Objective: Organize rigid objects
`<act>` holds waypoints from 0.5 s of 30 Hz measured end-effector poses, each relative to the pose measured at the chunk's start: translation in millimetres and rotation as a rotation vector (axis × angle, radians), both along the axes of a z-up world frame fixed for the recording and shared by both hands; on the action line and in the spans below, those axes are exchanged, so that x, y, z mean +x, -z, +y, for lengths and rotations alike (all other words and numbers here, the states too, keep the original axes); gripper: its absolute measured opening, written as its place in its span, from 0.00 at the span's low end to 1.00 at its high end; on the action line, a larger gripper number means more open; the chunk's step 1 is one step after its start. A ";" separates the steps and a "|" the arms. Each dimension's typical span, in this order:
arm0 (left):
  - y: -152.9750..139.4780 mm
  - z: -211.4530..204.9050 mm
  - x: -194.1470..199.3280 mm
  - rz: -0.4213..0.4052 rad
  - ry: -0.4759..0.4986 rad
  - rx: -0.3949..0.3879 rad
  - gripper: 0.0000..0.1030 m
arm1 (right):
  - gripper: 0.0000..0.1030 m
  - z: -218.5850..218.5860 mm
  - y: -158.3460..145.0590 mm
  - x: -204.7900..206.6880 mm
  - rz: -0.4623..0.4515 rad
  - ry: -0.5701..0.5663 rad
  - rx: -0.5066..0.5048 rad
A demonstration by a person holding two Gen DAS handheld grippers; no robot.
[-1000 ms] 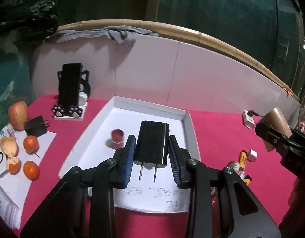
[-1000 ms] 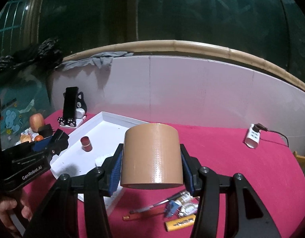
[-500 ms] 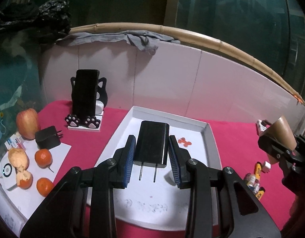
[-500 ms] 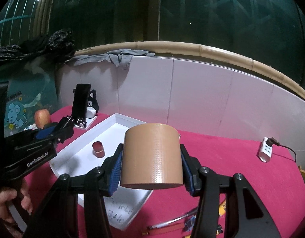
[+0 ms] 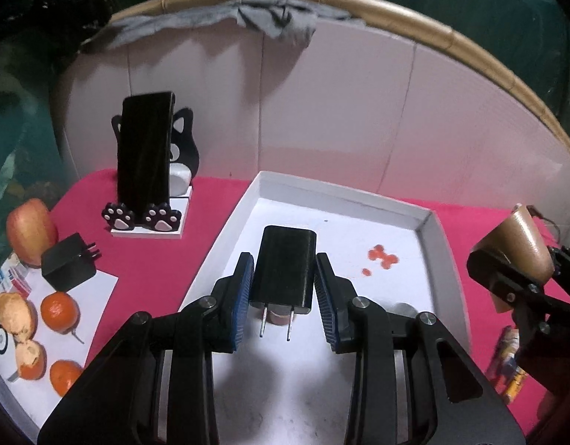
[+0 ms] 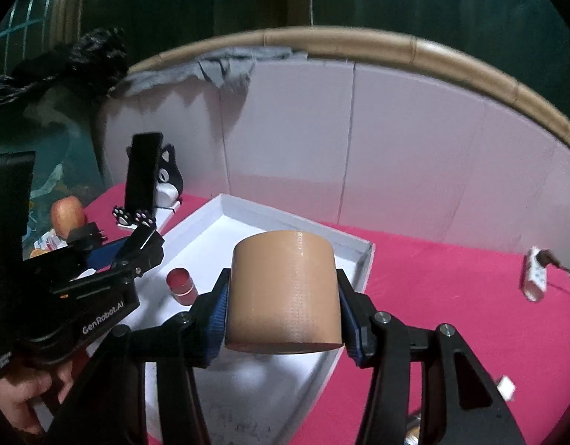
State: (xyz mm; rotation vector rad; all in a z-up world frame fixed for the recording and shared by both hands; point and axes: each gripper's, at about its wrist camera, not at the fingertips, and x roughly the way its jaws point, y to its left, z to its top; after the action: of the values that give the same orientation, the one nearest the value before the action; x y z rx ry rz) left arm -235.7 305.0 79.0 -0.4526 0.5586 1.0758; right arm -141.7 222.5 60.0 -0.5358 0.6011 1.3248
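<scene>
Tray: shallow white rectangular tray (image 5: 426, 222) already holds a small red cylinder (image 6: 181, 283).
Left gripper (image 5: 285, 293): pinching black plastic charger (image 5: 285, 267) above tray.
Right gripper (image 6: 283, 315): clamping tan tape roll (image 6: 283, 293) above tray.
Remaining: both releases; loose items on pink cloth.

On the table (image 5: 155, 274), the tray (image 5: 446, 259) sits at centre, phone stand (image 5: 151, 170) at its ten o'clock, fruit (image 5: 59, 311) at eight.

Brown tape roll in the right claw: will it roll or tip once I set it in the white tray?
The wide brown tape roll is a smooth cylinder, so on its side it would likely roll. On its flat end it looks squat, probably stable. The white tray has raised walls that should stop it.
</scene>
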 end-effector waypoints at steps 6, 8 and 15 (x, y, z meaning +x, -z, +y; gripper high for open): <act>11.7 20.4 9.8 0.031 -0.014 -0.025 0.32 | 0.51 19.8 18.8 5.5 0.004 0.015 -0.028; 13.7 23.6 11.2 0.033 -0.017 -0.030 0.32 | 0.51 22.9 23.1 5.6 0.005 0.015 -0.035; 24.1 29.1 17.1 0.049 -0.014 -0.047 0.32 | 0.51 30.9 34.5 7.9 0.010 0.015 -0.057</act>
State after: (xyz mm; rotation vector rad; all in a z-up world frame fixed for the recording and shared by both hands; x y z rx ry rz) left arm -218.6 334.2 54.8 -0.4727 0.6262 1.0917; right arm -133.9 253.4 25.5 -0.5710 0.6513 1.3001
